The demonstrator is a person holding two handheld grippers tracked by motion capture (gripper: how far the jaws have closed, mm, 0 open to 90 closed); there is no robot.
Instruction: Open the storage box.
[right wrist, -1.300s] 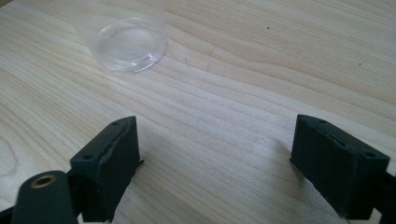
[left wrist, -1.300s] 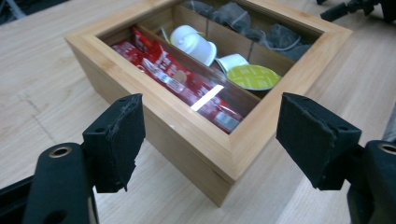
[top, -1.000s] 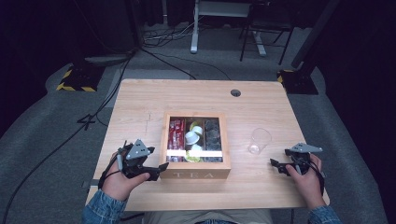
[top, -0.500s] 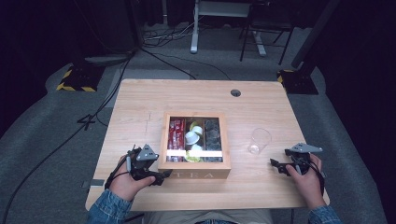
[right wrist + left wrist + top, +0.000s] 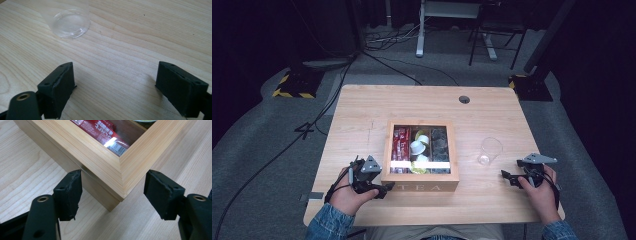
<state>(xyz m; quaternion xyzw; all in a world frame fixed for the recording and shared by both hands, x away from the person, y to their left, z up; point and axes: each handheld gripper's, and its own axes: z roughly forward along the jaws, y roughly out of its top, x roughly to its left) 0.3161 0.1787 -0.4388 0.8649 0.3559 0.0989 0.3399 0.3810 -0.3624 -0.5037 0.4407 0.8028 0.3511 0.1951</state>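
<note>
At lower left of the high view, the left hand (image 5: 346, 192) holds the left gripper (image 5: 384, 187) level at the tea box (image 5: 420, 185) corner; its jaws have just been closing, the corner between them, pads not yet pressing. Lower right, the right hand (image 5: 539, 187) rests on the table (image 5: 362, 110), right gripper (image 5: 507, 176) jaws wide apart, the clear cup (image 5: 490, 150) just above.
</note>
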